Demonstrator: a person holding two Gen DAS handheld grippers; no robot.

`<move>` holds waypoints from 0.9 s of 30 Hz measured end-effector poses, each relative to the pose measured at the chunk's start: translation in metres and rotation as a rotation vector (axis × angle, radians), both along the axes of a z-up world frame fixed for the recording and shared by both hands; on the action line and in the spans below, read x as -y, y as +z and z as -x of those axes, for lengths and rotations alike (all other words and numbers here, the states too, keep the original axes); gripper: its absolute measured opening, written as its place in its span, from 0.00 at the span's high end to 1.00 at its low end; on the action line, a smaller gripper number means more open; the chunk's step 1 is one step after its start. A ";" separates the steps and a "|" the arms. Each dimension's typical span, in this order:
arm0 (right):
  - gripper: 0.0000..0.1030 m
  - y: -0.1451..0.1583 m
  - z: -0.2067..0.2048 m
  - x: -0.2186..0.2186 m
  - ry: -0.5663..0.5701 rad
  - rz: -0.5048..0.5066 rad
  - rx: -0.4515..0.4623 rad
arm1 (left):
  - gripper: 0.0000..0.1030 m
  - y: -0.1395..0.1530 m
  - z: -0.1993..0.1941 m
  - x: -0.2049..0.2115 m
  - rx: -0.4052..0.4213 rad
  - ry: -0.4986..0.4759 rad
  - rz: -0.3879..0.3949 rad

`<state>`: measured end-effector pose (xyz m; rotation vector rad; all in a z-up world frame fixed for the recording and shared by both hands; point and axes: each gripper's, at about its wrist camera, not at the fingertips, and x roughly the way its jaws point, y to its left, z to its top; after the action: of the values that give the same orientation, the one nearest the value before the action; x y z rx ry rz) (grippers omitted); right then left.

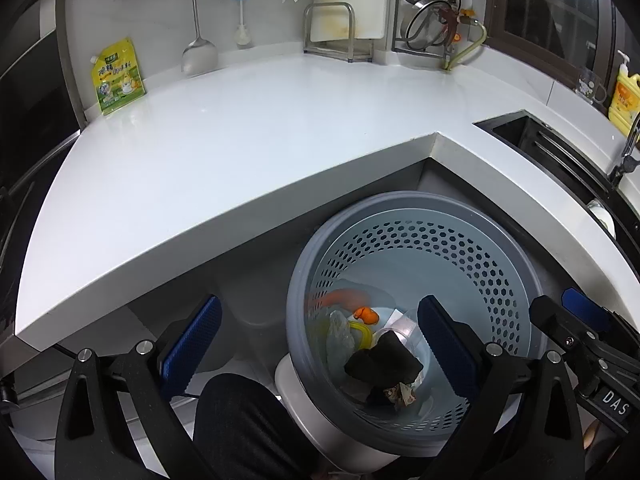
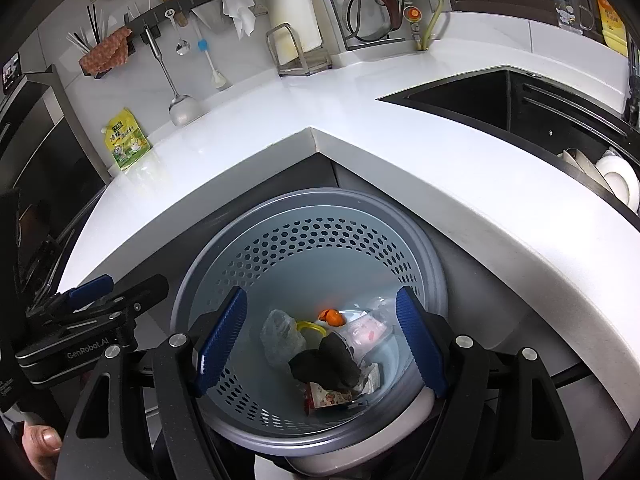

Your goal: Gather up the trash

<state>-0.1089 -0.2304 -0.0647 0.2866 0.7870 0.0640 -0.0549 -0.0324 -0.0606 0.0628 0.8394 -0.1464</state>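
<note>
A grey perforated trash bin (image 1: 400,199) (image 2: 312,196) stands on the floor under the counter's inner corner. Inside lie a black crumpled piece (image 1: 380,364) (image 2: 332,360), a clear plastic bag (image 1: 340,336) (image 2: 280,336), orange peel (image 1: 366,315) (image 2: 332,316), a yellow ring and a red printed wrapper (image 2: 328,396). My left gripper (image 1: 320,352) hangs open over the bin's left rim, nothing between its blue pads. Right above the bin's mouth my right gripper (image 2: 320,344) is held open and empty.
A white L-shaped counter (image 1: 240,140) runs above the bin. On it a yellow-green pouch (image 1: 118,76) leans on the wall. A dark sink (image 2: 480,100) with white dishes (image 2: 616,180) lies to the right. A person's dark-clothed knee (image 1: 240,420) is beside the bin.
</note>
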 end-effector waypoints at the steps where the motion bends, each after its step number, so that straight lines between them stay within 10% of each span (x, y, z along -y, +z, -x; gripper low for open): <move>1: 0.29 0.000 0.000 0.000 0.000 0.000 0.000 | 0.06 0.000 0.000 0.001 0.003 0.001 -0.005; 27: 0.29 -0.002 0.000 -0.004 0.005 0.004 -0.004 | 0.06 0.001 0.002 0.004 0.018 0.008 -0.028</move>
<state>-0.1091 -0.2262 -0.0665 0.2807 0.7919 0.0665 -0.0571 -0.0362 -0.0592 0.0868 0.8233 -0.1267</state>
